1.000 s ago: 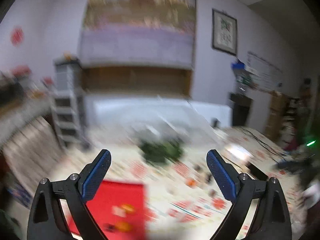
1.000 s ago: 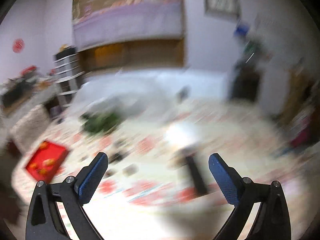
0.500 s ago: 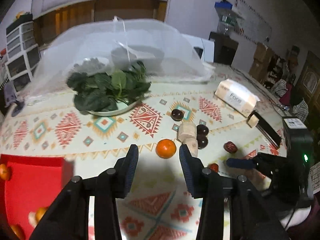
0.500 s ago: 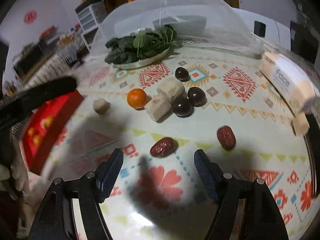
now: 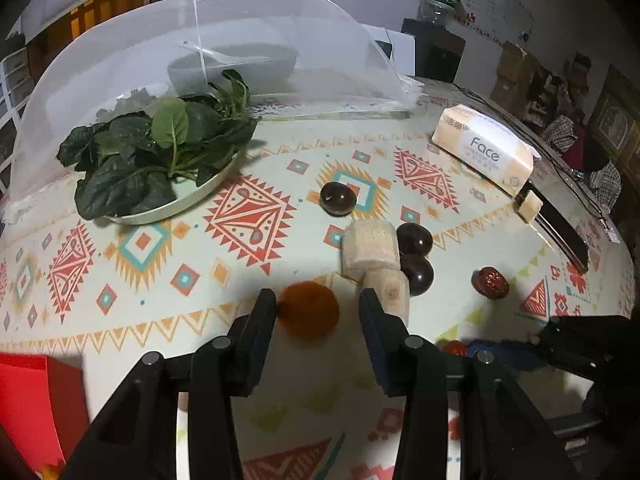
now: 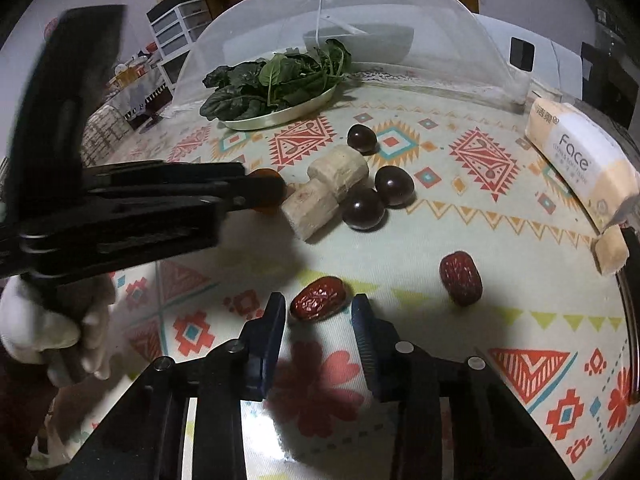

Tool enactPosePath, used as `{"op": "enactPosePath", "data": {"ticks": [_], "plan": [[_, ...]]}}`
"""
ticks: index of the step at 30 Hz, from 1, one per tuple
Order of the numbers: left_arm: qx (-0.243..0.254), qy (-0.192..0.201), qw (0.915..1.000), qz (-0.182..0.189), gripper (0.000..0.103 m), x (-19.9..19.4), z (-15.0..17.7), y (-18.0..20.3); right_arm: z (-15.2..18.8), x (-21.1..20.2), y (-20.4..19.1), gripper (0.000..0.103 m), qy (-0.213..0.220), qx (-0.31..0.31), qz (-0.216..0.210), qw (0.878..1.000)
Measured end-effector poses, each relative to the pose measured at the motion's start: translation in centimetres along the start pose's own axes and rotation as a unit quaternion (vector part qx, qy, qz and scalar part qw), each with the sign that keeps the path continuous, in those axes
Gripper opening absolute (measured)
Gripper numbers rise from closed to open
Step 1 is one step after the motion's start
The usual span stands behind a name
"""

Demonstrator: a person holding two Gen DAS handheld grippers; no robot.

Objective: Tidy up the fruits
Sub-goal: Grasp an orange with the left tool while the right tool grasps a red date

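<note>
your left claw [image 5: 318, 304] is spread apart with the orange [image 5: 309, 309] sitting right between the two fingers, low on the worktop [image 5: 224, 280]. the left finger looks like it's touching the fruit's side, the right one has a bit of a gap, so nothing's clamped yet. just beside the right finger there's a pale chunky piece [image 5: 390, 290] lying against a second, bigger chunk [image 5: 370, 246]. past those you've got three dark round fruits: one [image 5: 417, 275] touching the small chunk, one [image 5: 414, 239] right behind it, and one [image 5: 338, 199] further back on its own.

your right claw [image 6: 319, 311] is also apart, fingers straddling a red date [image 6: 319, 298] lying on the patterned cloth, not gripping it. a second red date [image 6: 461, 278] sits off to the right, well apart from the first. from that side you can see your gloved left hand [image 6: 52, 320] holding the other tool, its tips at the orange [image 6: 268, 196].

further out, a plate of leafy greens [image 5: 160, 160] sits at the edge of a white mesh food cover [image 5: 240, 48], which has a bowl [image 5: 240, 64] under it. a tissue pack marked "face" [image 5: 486, 152] lies at the far right of the worktop, with a small pale block [image 5: 529, 206] near its end. a red tray [image 5: 36, 404] pokes in at the lower left of the left view; can't tell what's in it.
</note>
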State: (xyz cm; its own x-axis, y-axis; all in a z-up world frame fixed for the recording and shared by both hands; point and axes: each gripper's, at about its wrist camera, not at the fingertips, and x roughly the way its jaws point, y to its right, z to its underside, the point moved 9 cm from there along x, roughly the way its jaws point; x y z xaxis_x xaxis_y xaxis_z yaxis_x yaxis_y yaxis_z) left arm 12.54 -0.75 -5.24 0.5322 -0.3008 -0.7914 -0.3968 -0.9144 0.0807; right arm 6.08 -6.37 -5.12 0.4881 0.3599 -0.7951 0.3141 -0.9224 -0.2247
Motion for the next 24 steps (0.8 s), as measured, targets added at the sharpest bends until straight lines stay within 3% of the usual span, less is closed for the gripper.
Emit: {"op": "enactPosePath", "data": {"ticks": [2, 3, 10, 16, 20, 21, 23, 24], "plan": [[0.005, -0.011, 0.9999, -0.007, 0.039, 0.4, 0.1, 0.0, 0.1, -0.1, -0.1, 0.034, -0.001, 0.001, -0.005, 1.0], [0.009, -0.013, 0.9998, -0.015, 0.032, 0.5, 0.3, 0.1, 0.2, -0.1, -0.1, 0.033, 0.0, 0.002, -0.007, 1.0], [-0.014, -0.001, 0.9998, -0.012, 0.031, -1.3, 0.9, -0.1, 0.1, -0.9, -0.2, 0.021, 0.011, 0.015, -0.016, 1.0], [-0.066, 0.043, 0.9969, 0.005, 0.031, -7.0, 1.9, -2.2, -0.3, -2.4, -1.1, 0.021, 0.028, 0.021, -0.027, 0.999], [-0.109, 0.079, 0.9909, -0.002, 0.031, -11.7, 3.4, -5.0, -0.8, -2.6, -1.6, 0.021, 0.035, 0.014, -0.003, 0.999], [-0.116, 0.086, 0.9895, -0.005, 0.031, -12.6, 3.7, -5.6, -0.9, -2.6, -1.3, 0.023, 0.037, 0.02, 0.006, 0.999], [-0.137, 0.102, 0.9852, -0.013, 0.031, -14.7, 4.7, -7.3, -0.8, -1.8, -0.7, 0.039, 0.027, 0.034, 0.019, 0.999], [-0.149, 0.11, 0.9825, -0.017, 0.031, -15.6, 5.3, -8.3, -0.7, -1.4, -0.3, 0.053, 0.022, 0.043, 0.026, 0.998]]}}
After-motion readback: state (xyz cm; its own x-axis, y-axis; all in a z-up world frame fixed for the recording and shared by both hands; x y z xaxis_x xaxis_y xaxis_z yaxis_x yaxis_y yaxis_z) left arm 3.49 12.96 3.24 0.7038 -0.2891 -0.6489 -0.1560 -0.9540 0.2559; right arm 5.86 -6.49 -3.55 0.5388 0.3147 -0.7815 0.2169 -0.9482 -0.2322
